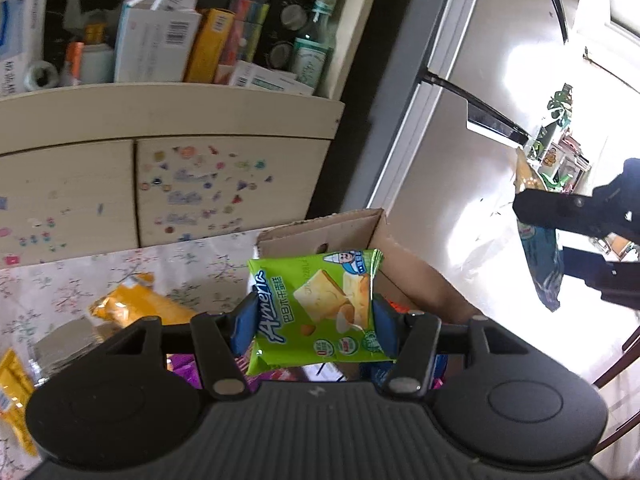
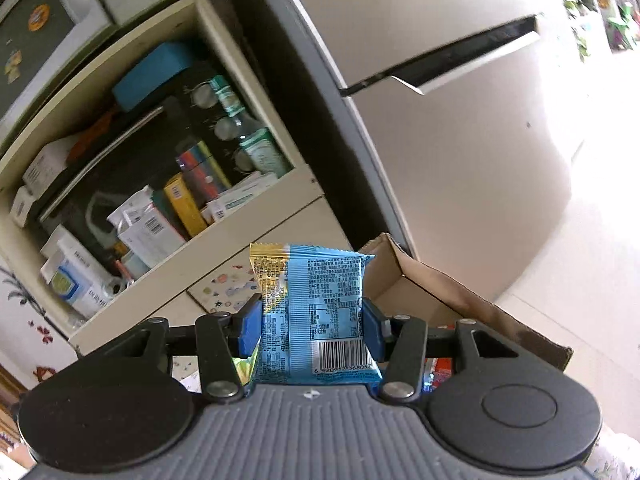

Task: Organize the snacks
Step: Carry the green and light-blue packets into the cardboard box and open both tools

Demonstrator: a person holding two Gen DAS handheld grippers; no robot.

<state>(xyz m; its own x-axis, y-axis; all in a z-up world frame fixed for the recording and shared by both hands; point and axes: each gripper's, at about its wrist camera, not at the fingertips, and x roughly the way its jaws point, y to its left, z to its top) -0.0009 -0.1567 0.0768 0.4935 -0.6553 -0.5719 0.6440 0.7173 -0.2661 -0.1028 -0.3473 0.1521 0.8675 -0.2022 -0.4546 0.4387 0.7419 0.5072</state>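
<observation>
The left gripper (image 1: pixel 314 320) is clamped on a green snack packet (image 1: pixel 320 308); both blue pads (image 1: pixel 244 326) press its side edges, and the packet stands printed face toward the camera. The right gripper (image 2: pixel 310 326) is clamped on a blue snack packet (image 2: pixel 316 312), barcode side toward the camera, held upright between its pads (image 2: pixel 250 330).

Beyond each held packet lies an open cardboard box (image 1: pixel 332 232), its flaps raised. In the left wrist view, the right gripper (image 1: pixel 560 236) appears at the right edge with its blue packet hanging from it.

Left of the box, a floral tablecloth (image 1: pixel 192 264) carries a yellow snack bag (image 1: pixel 132 304). Behind the table stands a beige cabinet (image 1: pixel 168 112) with stickers on its doors; its open shelf holds boxes and a bottle (image 1: pixel 314 36). A refrigerator (image 2: pixel 460 140) stands to the right of the cabinet.
</observation>
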